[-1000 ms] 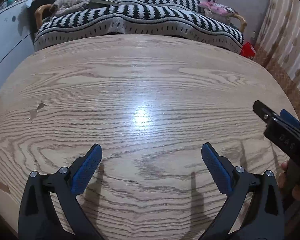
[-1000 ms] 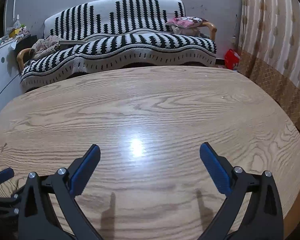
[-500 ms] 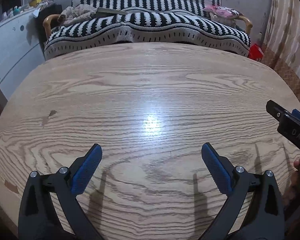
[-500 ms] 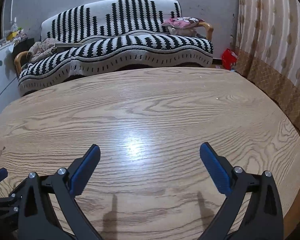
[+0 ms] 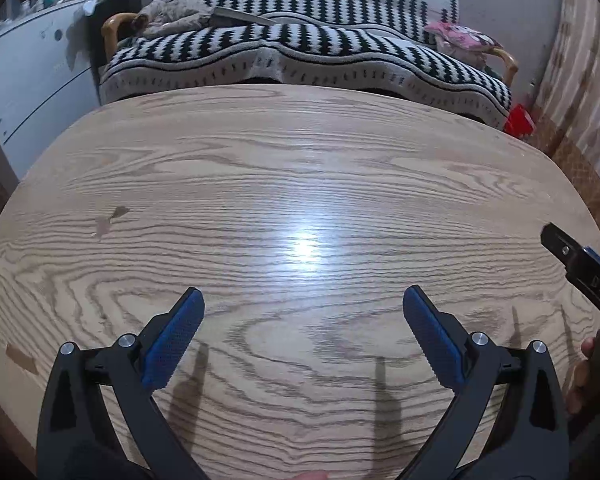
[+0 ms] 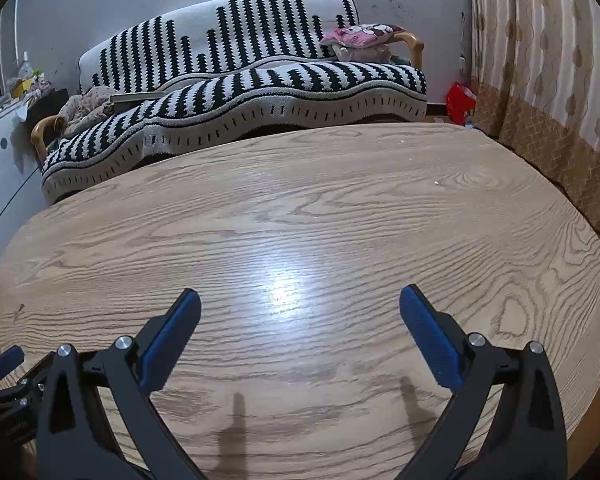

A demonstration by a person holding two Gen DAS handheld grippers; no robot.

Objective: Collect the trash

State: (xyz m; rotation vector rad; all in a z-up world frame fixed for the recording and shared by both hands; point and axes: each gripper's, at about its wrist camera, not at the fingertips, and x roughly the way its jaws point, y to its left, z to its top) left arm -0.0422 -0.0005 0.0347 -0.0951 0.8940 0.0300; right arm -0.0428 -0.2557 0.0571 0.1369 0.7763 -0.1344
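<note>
No trash shows on the wooden table (image 5: 300,168) in either view. My left gripper (image 5: 303,304) is open and empty, held low over the near part of the table. My right gripper (image 6: 300,304) is open and empty too, over the same table (image 6: 340,200). The right gripper's black finger also shows at the right edge of the left wrist view (image 5: 580,268). Part of the left gripper shows at the lower left of the right wrist view (image 6: 4,384).
A sofa with a black and white striped cover (image 5: 300,52) stands behind the table, with clothes (image 5: 168,16) and a pink cushion (image 6: 360,34) on it. A red bag (image 6: 460,102) lies on the floor by the curtain (image 6: 540,60). A white cabinet (image 5: 28,76) is at left.
Both grippers have drawn back and tilted up a little, so more of the sofa and wall shows. Both stay open and empty.
</note>
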